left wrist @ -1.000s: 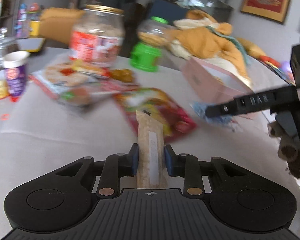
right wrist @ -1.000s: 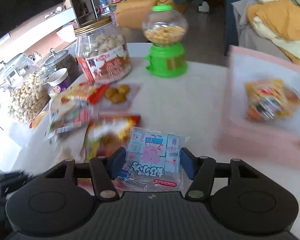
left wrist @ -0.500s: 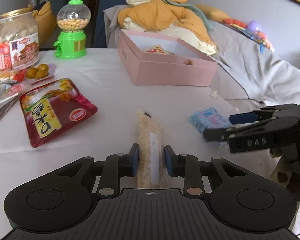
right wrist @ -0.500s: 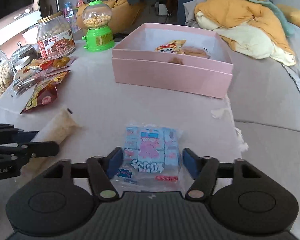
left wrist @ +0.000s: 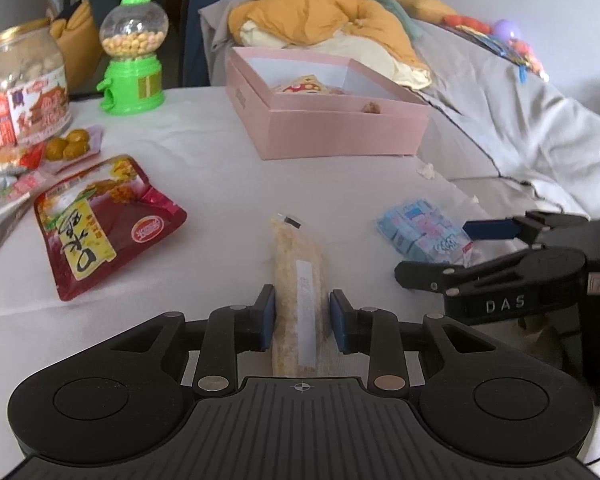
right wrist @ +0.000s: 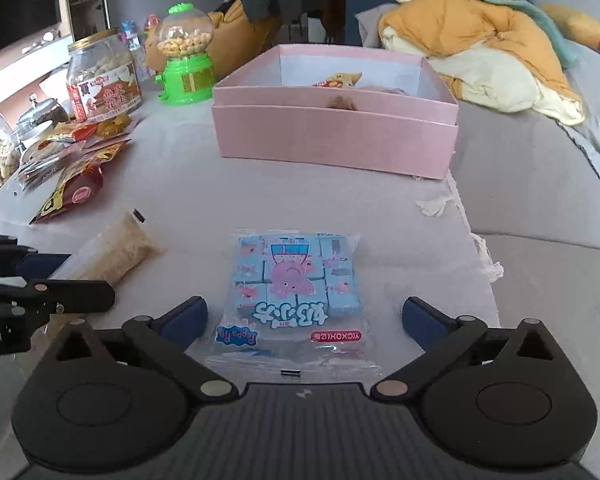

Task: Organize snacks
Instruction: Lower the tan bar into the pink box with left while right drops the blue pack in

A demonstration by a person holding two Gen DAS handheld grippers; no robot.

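Observation:
A long beige snack packet (left wrist: 296,256) lies on the white tablecloth, its near end between the blue pads of my left gripper (left wrist: 302,320). The pads still touch its sides and the jaws are starting to open. To its right lies a blue cartoon-pig candy packet (right wrist: 296,280), flat on the cloth between the jaws of my right gripper (right wrist: 304,312). Those jaws are opening wide and stand clear of it on both sides. In the left wrist view the blue packet (left wrist: 420,232) lies in front of the right gripper (left wrist: 432,250). Beyond both stands an open pink box (right wrist: 332,136) with a few snacks inside.
A red snack pouch (left wrist: 96,228) and more packets lie at the left. Behind them stand a green gumball dispenser (left wrist: 134,60) and a labelled jar (left wrist: 20,88). The table's fringed edge (right wrist: 432,206) runs at the right, by a grey sofa with an orange blanket (right wrist: 480,40).
Both grippers swung from the snack pile to the cloth in front of the pink box. The right gripper let go of the blue packet and spread wide. The left still flanks the beige packet.

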